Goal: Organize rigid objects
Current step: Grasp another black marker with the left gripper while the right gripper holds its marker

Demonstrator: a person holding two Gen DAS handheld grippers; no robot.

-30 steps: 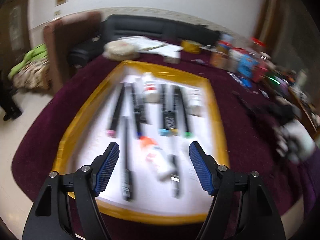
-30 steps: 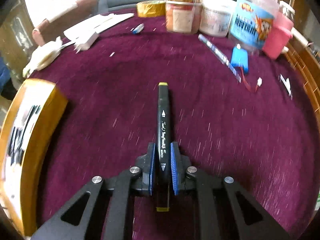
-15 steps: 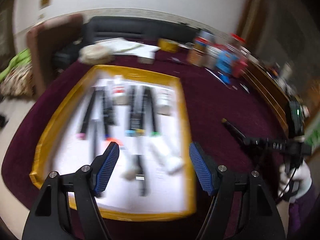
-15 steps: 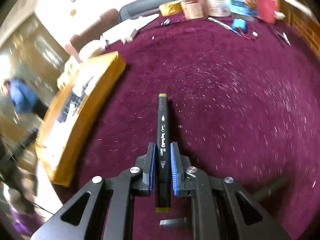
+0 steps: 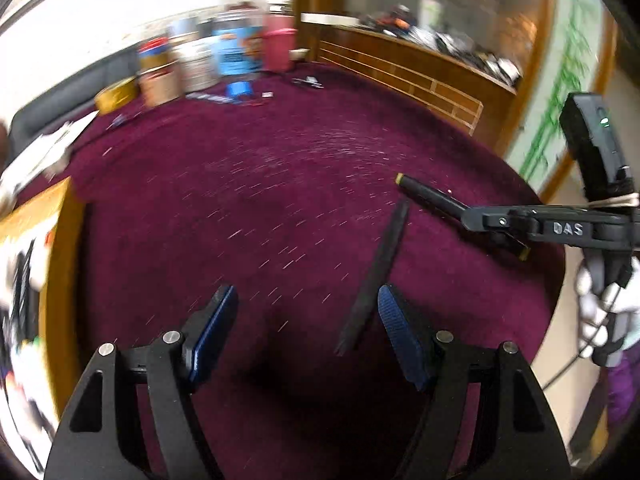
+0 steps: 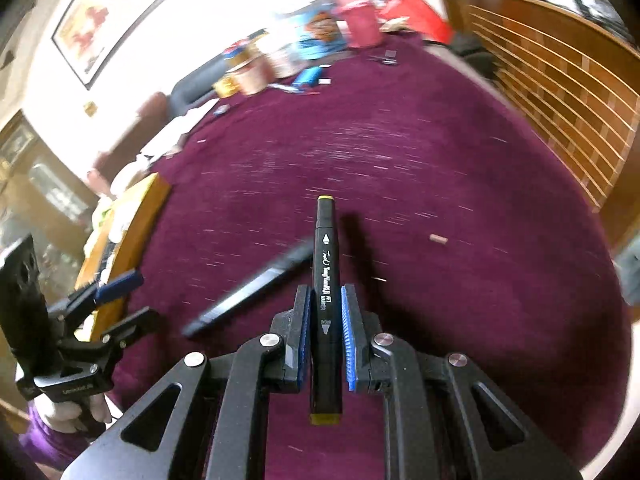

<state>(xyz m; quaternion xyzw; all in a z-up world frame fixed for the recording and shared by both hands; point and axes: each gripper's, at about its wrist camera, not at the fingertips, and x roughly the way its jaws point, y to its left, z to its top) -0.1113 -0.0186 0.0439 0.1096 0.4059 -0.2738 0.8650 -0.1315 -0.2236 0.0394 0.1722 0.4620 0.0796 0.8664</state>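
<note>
The right gripper (image 6: 325, 336) was clamped on a black marker (image 6: 326, 280) with yellow end caps, its blue pads pressing the barrel near the rear so that most of the marker stuck out ahead, above the maroon tablecloth (image 6: 440, 200). The left gripper (image 5: 304, 328) stood wide apart and held nothing. A second dark pen (image 5: 376, 276) lay loose on the cloth near the table's near edge, its lower end just beside the left gripper's right-hand pad. A yellow-rimmed tray (image 5: 60, 260) sat toward the left edge.
</note>
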